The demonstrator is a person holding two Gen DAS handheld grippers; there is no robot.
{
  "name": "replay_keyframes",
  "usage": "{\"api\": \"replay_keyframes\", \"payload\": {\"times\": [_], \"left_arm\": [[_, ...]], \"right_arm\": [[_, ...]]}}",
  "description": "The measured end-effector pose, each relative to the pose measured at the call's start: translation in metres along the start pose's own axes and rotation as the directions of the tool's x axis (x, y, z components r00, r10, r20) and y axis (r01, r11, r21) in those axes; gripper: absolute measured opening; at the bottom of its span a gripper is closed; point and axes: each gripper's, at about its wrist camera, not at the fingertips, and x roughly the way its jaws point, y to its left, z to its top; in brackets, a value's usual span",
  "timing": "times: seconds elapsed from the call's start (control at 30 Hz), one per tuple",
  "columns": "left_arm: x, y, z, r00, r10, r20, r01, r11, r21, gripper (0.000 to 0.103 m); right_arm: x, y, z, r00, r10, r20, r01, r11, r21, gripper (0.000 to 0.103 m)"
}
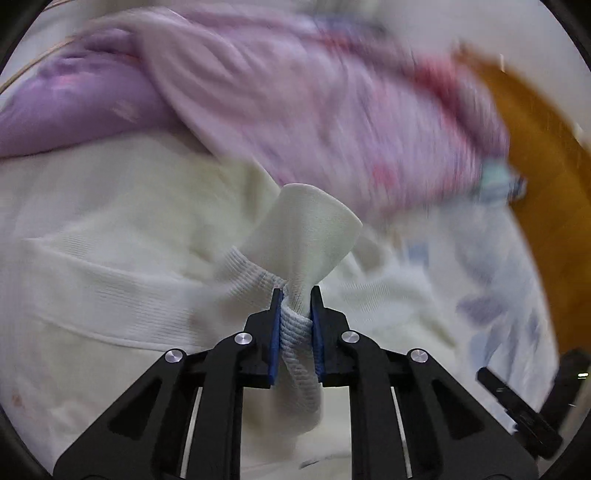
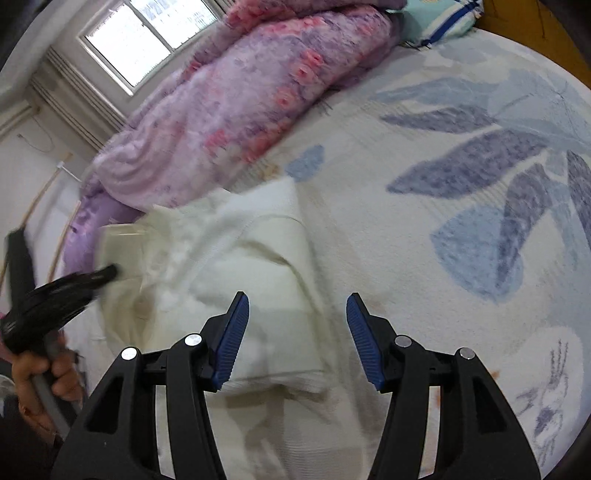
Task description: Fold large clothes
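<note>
A cream-white knit garment (image 1: 110,266) lies on the bed; it also shows in the right wrist view (image 2: 236,258), partly folded. My left gripper (image 1: 296,291) is shut on a ribbed edge of the garment, and a fold of cloth stands up past the pads. The left gripper also shows in the right wrist view (image 2: 107,275), blurred, at the garment's left side. My right gripper (image 2: 297,306) is open and empty above the garment's near right edge. Its tip shows in the left wrist view (image 1: 517,410) at the lower right.
A purple and pink floral quilt (image 2: 251,96) is heaped along the far side of the bed. The bedsheet (image 2: 461,184) has blue leaf prints. A striped pillow (image 2: 439,18) lies by the wooden headboard (image 1: 543,177). A window (image 2: 147,33) is behind.
</note>
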Motion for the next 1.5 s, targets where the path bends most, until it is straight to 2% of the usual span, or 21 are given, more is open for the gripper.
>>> {"api": "replay_keyframes", "payload": {"times": [0.13, 0.27, 0.33, 0.4, 0.47, 0.57, 0.63, 0.7, 0.83, 0.9, 0.93, 0.97, 1.0, 1.03, 1.1, 1.17, 1.3, 1.37, 1.4, 1.43, 1.5], "left_arm": [[-0.060, 0.096, -0.003, 0.992, 0.074, 0.102, -0.056, 0.985, -0.166, 0.013], [-0.069, 0.165, -0.033, 0.990, 0.131, 0.059, -0.107, 0.946, -0.306, 0.013], [-0.057, 0.195, -0.057, 0.981, 0.191, -0.022, -0.187, 0.919, -0.348, 0.013], [-0.049, 0.212, -0.073, 0.983, 0.175, -0.062, -0.185, 0.900, -0.395, 0.013], [-0.032, 0.217, -0.086, 0.971, 0.197, -0.133, -0.233, 0.896, -0.377, 0.013], [-0.027, 0.228, -0.094, 0.973, 0.186, -0.133, -0.226, 0.874, -0.429, 0.015], [-0.031, 0.227, -0.095, 0.971, 0.203, -0.127, -0.238, 0.880, -0.412, 0.015], [-0.038, 0.224, -0.099, 0.974, 0.202, -0.107, -0.228, 0.886, -0.403, 0.014], [-0.055, 0.225, -0.113, 0.966, 0.239, -0.095, -0.256, 0.869, -0.424, 0.013], [-0.062, 0.223, -0.118, 0.964, 0.249, -0.096, -0.266, 0.871, -0.412, 0.013], [-0.060, 0.224, -0.121, 0.962, 0.248, -0.111, -0.272, 0.876, -0.399, 0.013], [-0.057, 0.225, -0.123, 0.962, 0.249, -0.116, -0.274, 0.876, -0.397, 0.013], [-0.055, 0.226, -0.123, 0.961, 0.249, -0.122, -0.277, 0.875, -0.398, 0.014], [-0.052, 0.228, -0.123, 0.959, 0.250, -0.131, -0.282, 0.872, -0.401, 0.015], [-0.046, 0.232, -0.118, 0.957, 0.252, -0.142, -0.288, 0.863, -0.415, 0.018], [-0.044, 0.235, -0.116, 0.961, 0.230, -0.152, -0.274, 0.853, -0.444, 0.019], [-0.065, 0.235, -0.106, 0.977, 0.162, -0.141, -0.210, 0.852, -0.480, 0.020], [-0.079, 0.231, -0.096, 0.983, 0.154, -0.101, -0.184, 0.862, -0.473, 0.020], [-0.084, 0.229, -0.090, 0.983, 0.164, -0.085, -0.184, 0.867, -0.462, 0.026], [-0.087, 0.227, -0.082, 0.982, 0.175, -0.069, -0.187, 0.872, -0.452, 0.042], [-0.086, 0.229, -0.069, 0.980, 0.192, -0.044, -0.192, 0.880, -0.434, 0.057]], "right_arm": [[0.005, 0.027, 0.007, 0.998, 0.058, 0.003, -0.058, 0.998, -0.019, 0.053], [0.026, 0.056, 0.009, 0.995, 0.097, -0.027, -0.097, 0.995, -0.032, 0.053], [0.041, 0.067, 0.008, 0.994, 0.096, -0.058, -0.099, 0.993, -0.056, 0.053], [0.062, 0.076, 0.004, 0.991, 0.084, -0.101, -0.092, 0.993, -0.078, 0.053], [0.084, 0.081, 0.001, 0.989, 0.038, -0.143, -0.054, 0.993, -0.107, 0.054], [0.102, 0.081, 0.003, 0.986, -0.047, -0.162, 0.026, 0.991, -0.128, 0.055], [0.097, 0.078, 0.011, 0.992, -0.007, -0.122, -0.005, 0.996, -0.094, 0.055], [0.093, 0.079, 0.022, 0.996, -0.012, -0.087, 0.003, 0.995, -0.105, 0.055], [0.096, 0.085, 0.040, 0.998, 0.004, -0.058, -0.011, 0.992, -0.122, 0.055], [0.099, 0.093, 0.045, 0.997, 0.045, -0.057, -0.053, 0.987, -0.150, 0.054], [0.106, 0.097, 0.046, 0.996, 0.050, -0.079, -0.062, 0.985, -0.161, 0.052], [0.116, 0.098, 0.046, 0.993, 0.045, -0.112, -0.063, 0.984, -0.166, 0.040], [0.129, 0.095, 0.043, 0.988, 0.030, -0.151, -0.054, 0.986, -0.158, 0.034], [0.146, 0.087, 0.040, 0.978, 0.037, -0.204, -0.062, 0.991, -0.118, 0.032], [0.173, 0.069, 0.033, 0.958, 0.017, -0.286, -0.030, 0.999, -0.043, 0.018], [0.179, 0.063, 0.033, 0.961, 0.040, -0.275, -0.051, 0.998, -0.031, 0.014], [0.164, 0.080, 0.042, 0.961, 0.020, -0.275, -0.043, 0.996, -0.078, 0.020], [0.148, 0.086, 0.050, 0.972, 0.057, -0.227, -0.078, 0.993, -0.085, 0.036], [0.142, 0.088, 0.054, 0.978, 0.049, -0.201, -0.070, 0.993, -0.100, 0.043], [0.135, 0.089, 0.060, 0.986, 0.035, -0.164, -0.055, 0.991, -0.118, 0.052], [0.133, 0.087, 0.068, 0.992, -0.001, -0.127, -0.016, 0.991, -0.136, 0.054]]}}
